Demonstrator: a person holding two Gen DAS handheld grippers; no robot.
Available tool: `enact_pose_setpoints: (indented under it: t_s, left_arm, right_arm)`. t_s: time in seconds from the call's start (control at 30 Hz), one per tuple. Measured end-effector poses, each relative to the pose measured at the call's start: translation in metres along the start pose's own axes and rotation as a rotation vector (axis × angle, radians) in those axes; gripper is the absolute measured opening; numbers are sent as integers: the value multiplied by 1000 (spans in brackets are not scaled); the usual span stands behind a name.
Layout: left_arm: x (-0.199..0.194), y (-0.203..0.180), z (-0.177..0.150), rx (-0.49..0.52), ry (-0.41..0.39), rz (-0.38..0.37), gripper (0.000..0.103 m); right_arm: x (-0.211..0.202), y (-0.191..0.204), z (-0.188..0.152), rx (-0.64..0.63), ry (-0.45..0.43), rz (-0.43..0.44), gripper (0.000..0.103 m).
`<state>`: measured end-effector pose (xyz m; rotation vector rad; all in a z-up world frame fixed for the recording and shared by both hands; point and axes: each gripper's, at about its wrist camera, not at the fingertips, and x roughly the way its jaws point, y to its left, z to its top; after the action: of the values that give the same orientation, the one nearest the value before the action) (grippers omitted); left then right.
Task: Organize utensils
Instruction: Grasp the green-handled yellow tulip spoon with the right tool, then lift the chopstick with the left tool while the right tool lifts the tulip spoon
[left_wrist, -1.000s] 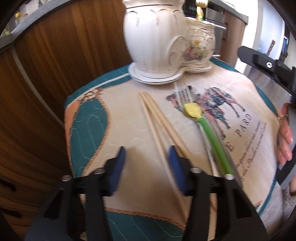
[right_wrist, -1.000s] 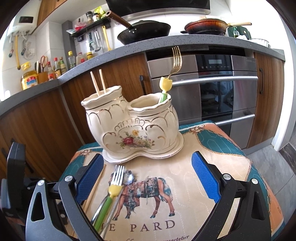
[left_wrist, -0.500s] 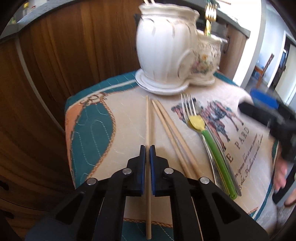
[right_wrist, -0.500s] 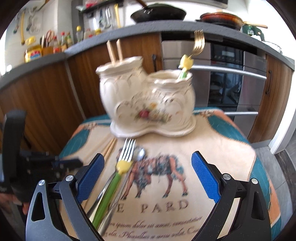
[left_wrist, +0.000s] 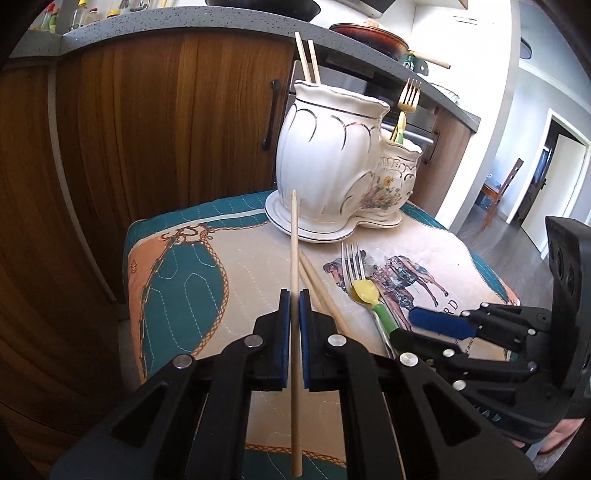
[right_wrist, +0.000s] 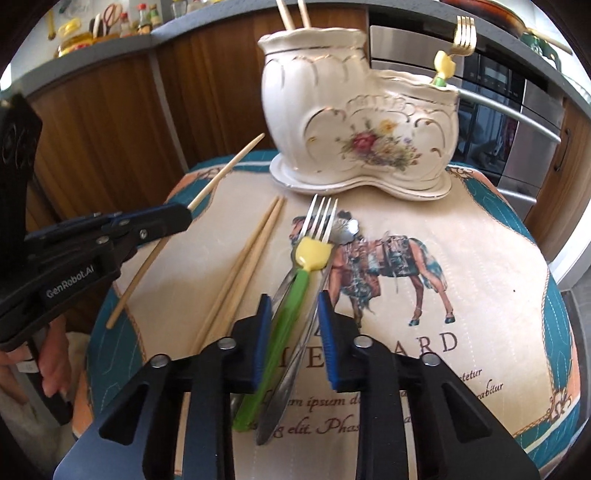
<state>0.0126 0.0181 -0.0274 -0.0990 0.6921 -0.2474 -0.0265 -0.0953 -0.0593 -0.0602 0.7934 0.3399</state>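
My left gripper (left_wrist: 294, 306) is shut on a single wooden chopstick (left_wrist: 294, 240), held clear of the horse-print mat (left_wrist: 184, 266) with its tip toward the white ceramic holder (left_wrist: 332, 155). In the right wrist view the left gripper (right_wrist: 181, 218) and its chopstick (right_wrist: 225, 170) are at the left. Two chopsticks (right_wrist: 247, 266) lie on the mat. My right gripper (right_wrist: 293, 317) is closing. Its pads touch the green-handled fork (right_wrist: 291, 306) and a silver spoon (right_wrist: 345, 229) beside it, both flat on the mat (right_wrist: 480, 277). The holder (right_wrist: 354, 122) contains two chopsticks and a gold fork (right_wrist: 461, 37).
Wooden cabinet doors (left_wrist: 166, 129) and a steel oven (right_wrist: 517, 122) stand close behind the small padded surface. Its edges drop off on every side. A person's hand (right_wrist: 51, 369) grips the left tool. The right gripper (left_wrist: 402, 326) reaches in from the right in the left wrist view.
The left jaws shut on one chopstick and raised it off the mat. The right gripper dropped forward over the green-handled fork and its wide jaws narrowed around the handles.
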Motion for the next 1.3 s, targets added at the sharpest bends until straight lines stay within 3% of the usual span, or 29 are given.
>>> enact_pose_setpoints:
  t_s: [0.57,0.73,0.83,1.17,1.3]
  left_arm:
    - [-2,4,-1,-3,-14,-10,5]
    - [-4,6,-1,-7,-18,-11,5]
    - [-5,8,0,-14,-22,-13,5]
    - [-9,5,-1,-4,-46,-15,5]
    - [-16,4,2,-2,-74,-2,5]
  right_arm:
    - [13,8,14,-64,87,-68,17]
    - [19,4,17,-38,101,-45,15]
    - [16,-1,15,-3,81,-34,11]
    - [-9,-19,17,63,-21,31,10]
    - [-25,-28,20,95,-114,79,10]
